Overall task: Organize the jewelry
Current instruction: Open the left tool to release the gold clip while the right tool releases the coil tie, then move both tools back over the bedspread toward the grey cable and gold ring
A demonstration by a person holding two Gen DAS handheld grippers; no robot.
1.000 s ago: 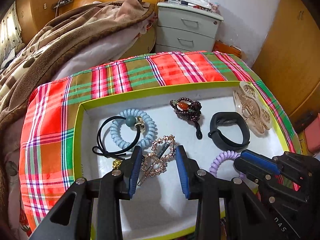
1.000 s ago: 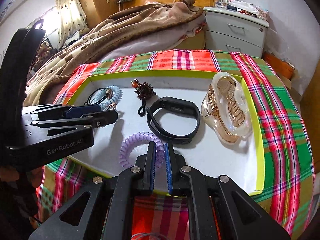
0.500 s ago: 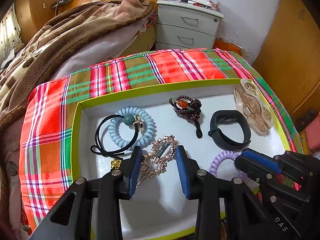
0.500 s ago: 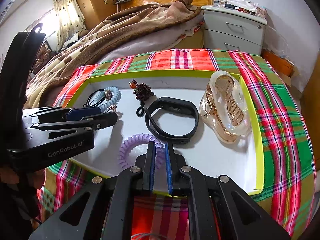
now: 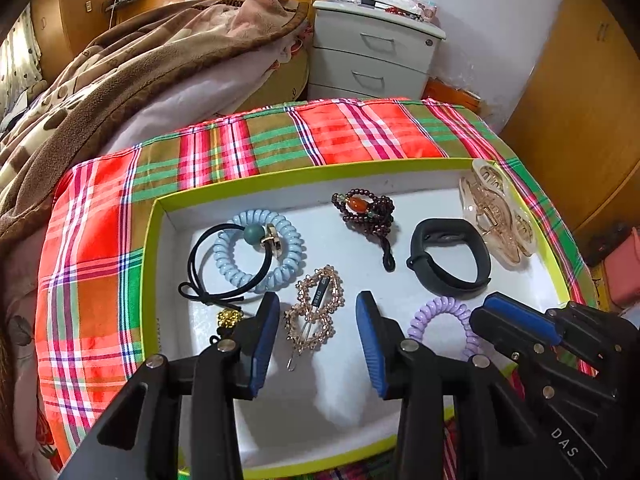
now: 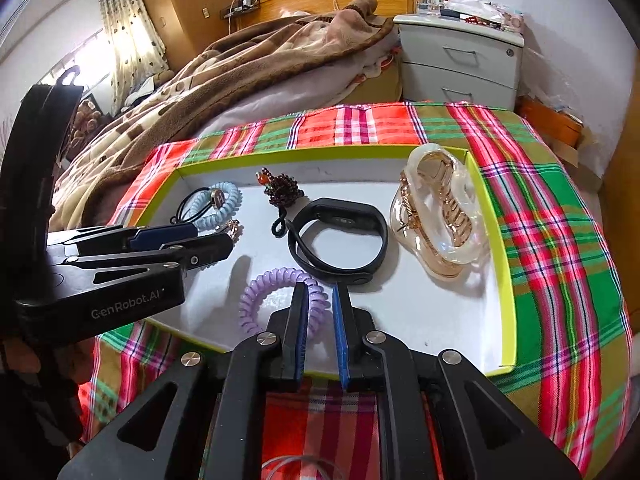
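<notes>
Two grippers' jaws, just widening, grip nothing above a white tray (image 5: pixel 280 408) on plaid cloth (image 5: pixel 92 240) beside a bed (image 6: pixel 240 80).

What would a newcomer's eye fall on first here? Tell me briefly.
Likely the lime-rimmed white tray on the bright plaid cloth, strewn with hair accessories. The left gripper, jaws just widened, frames the gold rhinestone hair clip; at the tray's right edge leans a big translucent claw clip.
</notes>
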